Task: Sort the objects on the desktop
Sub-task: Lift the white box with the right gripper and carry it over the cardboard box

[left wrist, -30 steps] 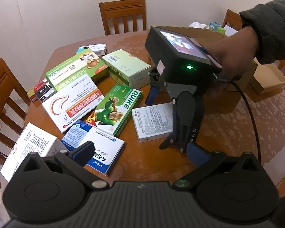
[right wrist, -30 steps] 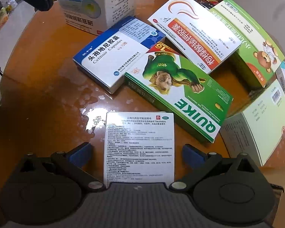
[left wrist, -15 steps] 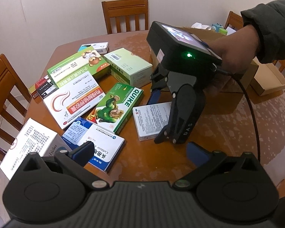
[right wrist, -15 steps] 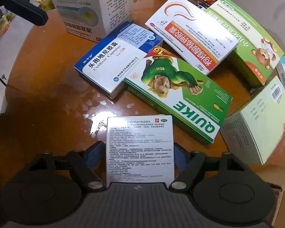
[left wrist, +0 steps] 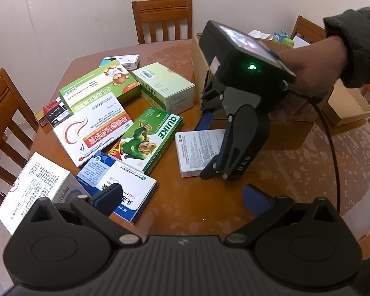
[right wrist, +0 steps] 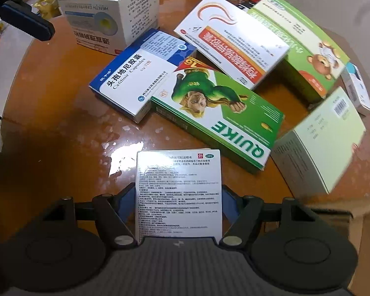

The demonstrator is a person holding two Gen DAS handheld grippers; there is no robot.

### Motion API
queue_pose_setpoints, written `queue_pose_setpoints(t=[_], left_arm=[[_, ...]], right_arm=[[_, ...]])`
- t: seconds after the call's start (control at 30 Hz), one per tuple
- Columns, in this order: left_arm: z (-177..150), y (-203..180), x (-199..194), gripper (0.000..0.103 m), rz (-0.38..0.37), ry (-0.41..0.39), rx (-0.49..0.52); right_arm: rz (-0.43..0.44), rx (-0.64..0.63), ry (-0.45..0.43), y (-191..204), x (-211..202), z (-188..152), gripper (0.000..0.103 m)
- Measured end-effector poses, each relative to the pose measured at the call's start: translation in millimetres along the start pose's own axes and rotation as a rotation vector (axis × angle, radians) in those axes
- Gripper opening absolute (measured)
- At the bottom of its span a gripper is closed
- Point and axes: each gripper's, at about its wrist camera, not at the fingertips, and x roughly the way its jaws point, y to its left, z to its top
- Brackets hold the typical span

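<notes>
My right gripper [right wrist: 178,194] is shut on a small white medicine box [right wrist: 178,192] covered in fine print, which sits on the round wooden table [right wrist: 49,128]. The left wrist view shows that same white box [left wrist: 197,150] held between the right gripper's fingers [left wrist: 206,122]. My left gripper [left wrist: 182,194] is open and empty, hovering above the table's near edge beside a blue-and-white capsule box [left wrist: 118,182]. A green QUIKE box [left wrist: 148,140] lies just left of the held box.
Several more medicine boxes crowd the left half of the table: a white-and-red one [left wrist: 93,128], a green bear one [left wrist: 98,86], a pale green one [left wrist: 165,86], a tall white one [left wrist: 32,185]. Open cardboard boxes [left wrist: 345,103] stand at the back right. Wooden chairs [left wrist: 162,17] surround the table.
The right gripper's jaws have closed from wide open onto the white box's sides. The left gripper stays open and has barely moved.
</notes>
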Motion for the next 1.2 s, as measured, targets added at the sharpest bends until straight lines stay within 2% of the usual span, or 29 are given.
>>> queue_pose_setpoints(t=[0.17,0.27,0.4,0.63,0.8,0.97,1.2], left_arm=[[8,-3,-3,0.103,-0.012,-0.007,0.025],[13,-5,-4,0.103,-0.020,-0.012,0.041],[19,-9,-6,0.103,-0.043,-0.018,0.074],[44,-25,-4,0.103,-0.118,-0.032,0.177],[59,-36,0,0.103,-0.130,-0.023,0.200],[78,-48,9,0.103,-0.122,-0.023,0.197],[106,-64,22,0.103,-0.108,-0.025,0.191]], right_arm=[[-0.035,0.108,0.003,27,-22,-16,0.075],[-0.059,0.184,0.010,73,-30,-30,0.075],[-0.070,0.274,-0.009,77,-63,-40,0.075],[-0.181,0.415,-0.033,60,-122,-57,0.075],[-0.249,0.576,-0.061,34,-151,-84,0.075],[-0.379,0.756,-0.080,-3,-181,-119,0.075],[-0.482,1.075,-0.073,-63,-178,-168,0.075]])
